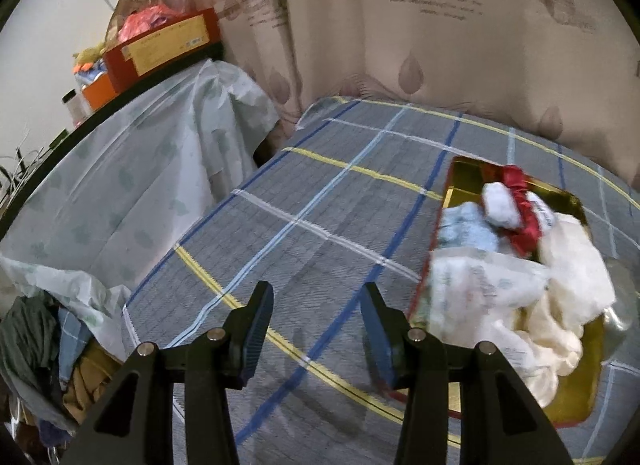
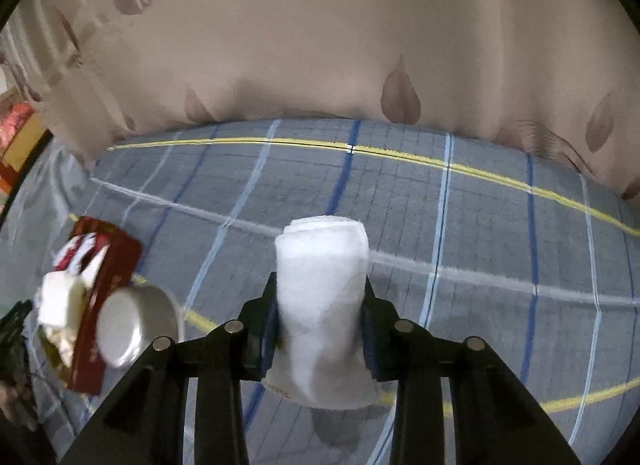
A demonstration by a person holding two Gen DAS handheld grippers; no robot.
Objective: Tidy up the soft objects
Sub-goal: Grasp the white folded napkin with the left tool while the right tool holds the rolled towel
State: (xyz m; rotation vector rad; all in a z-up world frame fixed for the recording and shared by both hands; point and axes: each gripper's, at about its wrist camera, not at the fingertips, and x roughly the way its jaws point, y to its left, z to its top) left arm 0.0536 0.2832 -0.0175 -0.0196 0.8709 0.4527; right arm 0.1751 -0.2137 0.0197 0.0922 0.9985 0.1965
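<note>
The right tongs [image 2: 320, 305] grip a rolled white cloth [image 2: 322, 289] pointing away lengthwise above open plaid bed [image 2: 500, 233], while the left tongs [image 1: 316, 317] gape empty.

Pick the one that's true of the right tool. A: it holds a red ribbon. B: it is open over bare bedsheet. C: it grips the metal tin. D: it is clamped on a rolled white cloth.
D: in the right wrist view, the right tool has its pads pressed on both sides of the rolled white cloth, above the checked bedsheet.
</note>
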